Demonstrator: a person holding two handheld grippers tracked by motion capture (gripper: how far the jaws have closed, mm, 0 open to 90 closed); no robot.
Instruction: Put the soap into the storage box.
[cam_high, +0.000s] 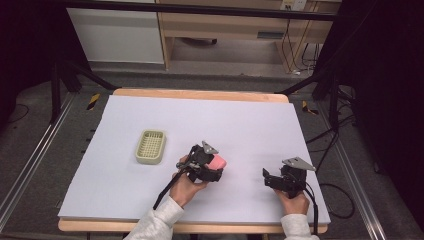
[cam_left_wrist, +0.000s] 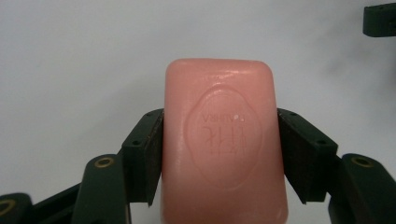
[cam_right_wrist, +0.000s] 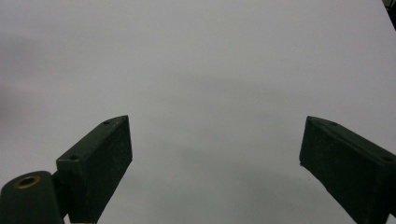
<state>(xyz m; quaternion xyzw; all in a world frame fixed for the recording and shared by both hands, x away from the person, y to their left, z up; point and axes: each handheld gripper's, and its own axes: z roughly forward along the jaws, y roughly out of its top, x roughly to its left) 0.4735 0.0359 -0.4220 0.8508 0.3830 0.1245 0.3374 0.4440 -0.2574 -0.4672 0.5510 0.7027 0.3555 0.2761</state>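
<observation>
Left gripper (cam_left_wrist: 219, 140) clamps pink soap bar (cam_left_wrist: 223, 140), its embossed stamp legible close up; high view adds soap dish (cam_high: 150, 146) far-left, right gripper (cam_right_wrist: 215, 163) wide, nothing between.

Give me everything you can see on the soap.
The soap is a pink, rounded rectangular bar, smooth and waxy, with an oval embossed stamp on its face. The left gripper is shut on it, one of the black fingers pressing each long side. In the high view it sits right of the basket.
</observation>
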